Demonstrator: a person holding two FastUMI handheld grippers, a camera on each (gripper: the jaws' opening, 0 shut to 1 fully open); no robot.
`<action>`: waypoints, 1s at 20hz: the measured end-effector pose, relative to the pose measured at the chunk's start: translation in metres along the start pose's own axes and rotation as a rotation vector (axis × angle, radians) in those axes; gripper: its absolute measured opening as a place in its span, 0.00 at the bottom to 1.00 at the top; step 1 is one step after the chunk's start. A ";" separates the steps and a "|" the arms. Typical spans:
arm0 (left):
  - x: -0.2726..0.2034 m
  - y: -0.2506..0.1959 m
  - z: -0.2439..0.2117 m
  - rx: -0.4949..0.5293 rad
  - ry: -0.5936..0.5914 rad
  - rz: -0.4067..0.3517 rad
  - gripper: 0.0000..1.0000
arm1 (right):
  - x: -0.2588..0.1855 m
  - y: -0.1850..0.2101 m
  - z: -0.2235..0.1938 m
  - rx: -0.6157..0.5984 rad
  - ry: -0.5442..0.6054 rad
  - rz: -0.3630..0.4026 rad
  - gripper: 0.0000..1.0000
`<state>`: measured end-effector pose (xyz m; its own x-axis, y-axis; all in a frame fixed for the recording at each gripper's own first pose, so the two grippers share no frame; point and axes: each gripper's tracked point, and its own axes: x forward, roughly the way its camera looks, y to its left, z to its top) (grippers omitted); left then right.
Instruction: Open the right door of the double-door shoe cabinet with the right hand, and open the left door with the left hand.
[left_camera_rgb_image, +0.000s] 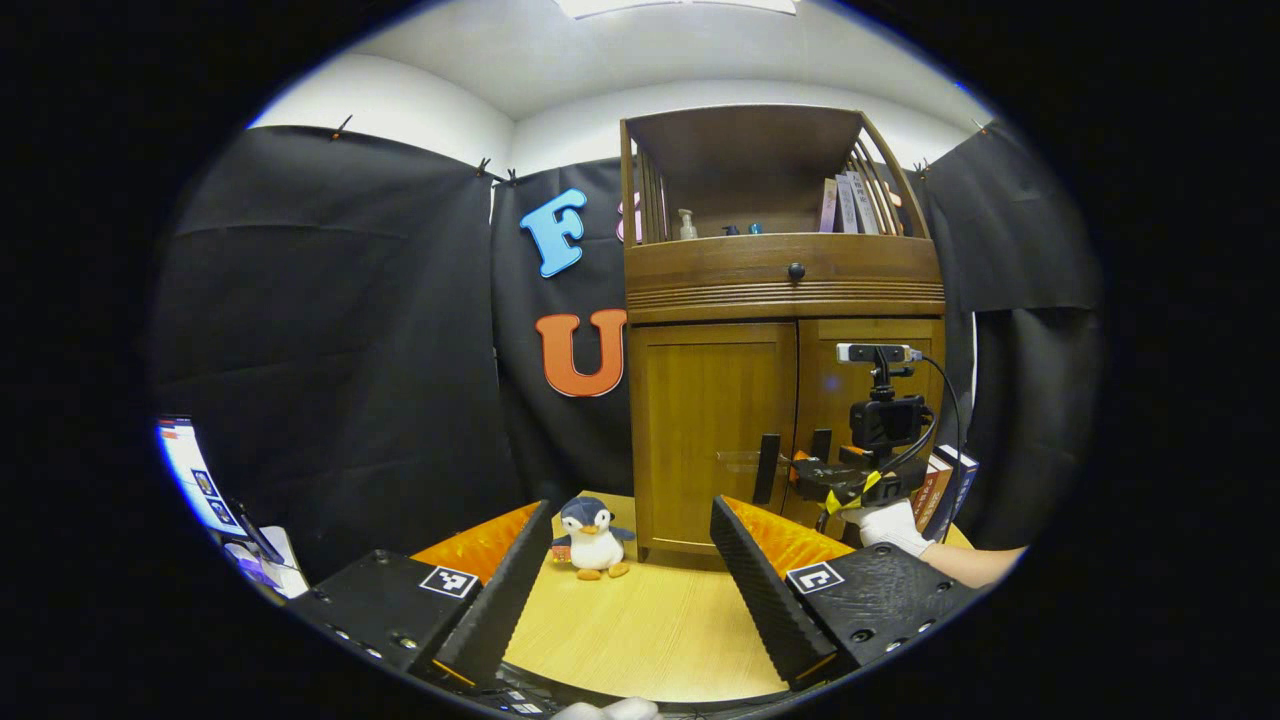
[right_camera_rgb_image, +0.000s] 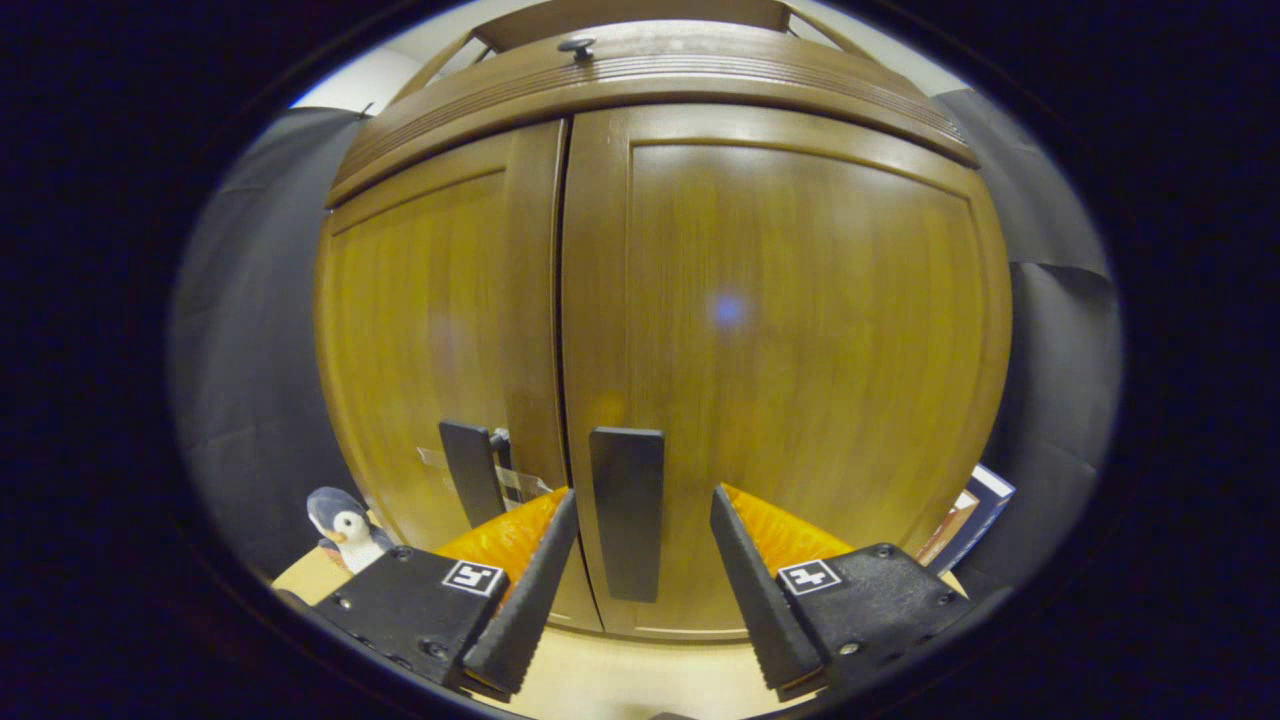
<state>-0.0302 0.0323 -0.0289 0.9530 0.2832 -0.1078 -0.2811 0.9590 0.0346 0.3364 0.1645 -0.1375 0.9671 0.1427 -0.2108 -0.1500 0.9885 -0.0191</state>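
The wooden shoe cabinet (left_camera_rgb_image: 785, 285) stands on the table with both doors closed. In the right gripper view the right door (right_camera_rgb_image: 810, 330) is close ahead, and its dark vertical handle (right_camera_rgb_image: 627, 540) sits between the fingers of my right gripper (right_camera_rgb_image: 642, 497). That gripper is open, with gaps on both sides of the handle. The left door (right_camera_rgb_image: 430, 320) has its own handle (right_camera_rgb_image: 470, 470) just beside. In the left gripper view my left gripper (left_camera_rgb_image: 632, 520) is open and well back from the left door (left_camera_rgb_image: 712, 430). The right gripper (left_camera_rgb_image: 795, 458), held by a gloved hand (left_camera_rgb_image: 890, 522), is at the handles.
A penguin plush (left_camera_rgb_image: 592, 538) stands on the light wooden table (left_camera_rgb_image: 650, 620) by the cabinet's left corner. Books (left_camera_rgb_image: 945, 485) lean against the cabinet's right side. A screen (left_camera_rgb_image: 195, 480) is at the far left. The open shelf above holds a bottle (left_camera_rgb_image: 686, 224) and books.
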 end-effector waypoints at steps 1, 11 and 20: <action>0.000 0.001 0.000 0.003 0.002 0.007 0.96 | 0.004 -0.001 -0.001 0.004 0.005 -0.003 0.84; 0.005 0.004 -0.010 -0.013 0.016 0.025 0.96 | 0.010 0.005 -0.008 0.009 0.019 -0.008 0.35; -0.011 0.013 -0.006 -0.022 -0.009 0.008 0.96 | -0.026 0.002 -0.018 -0.024 0.035 0.036 0.32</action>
<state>-0.0452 0.0412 -0.0336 0.9516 0.2911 -0.0986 -0.2912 0.9566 0.0132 0.3077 0.1620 -0.1493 0.9531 0.1761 -0.2460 -0.1901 0.9812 -0.0340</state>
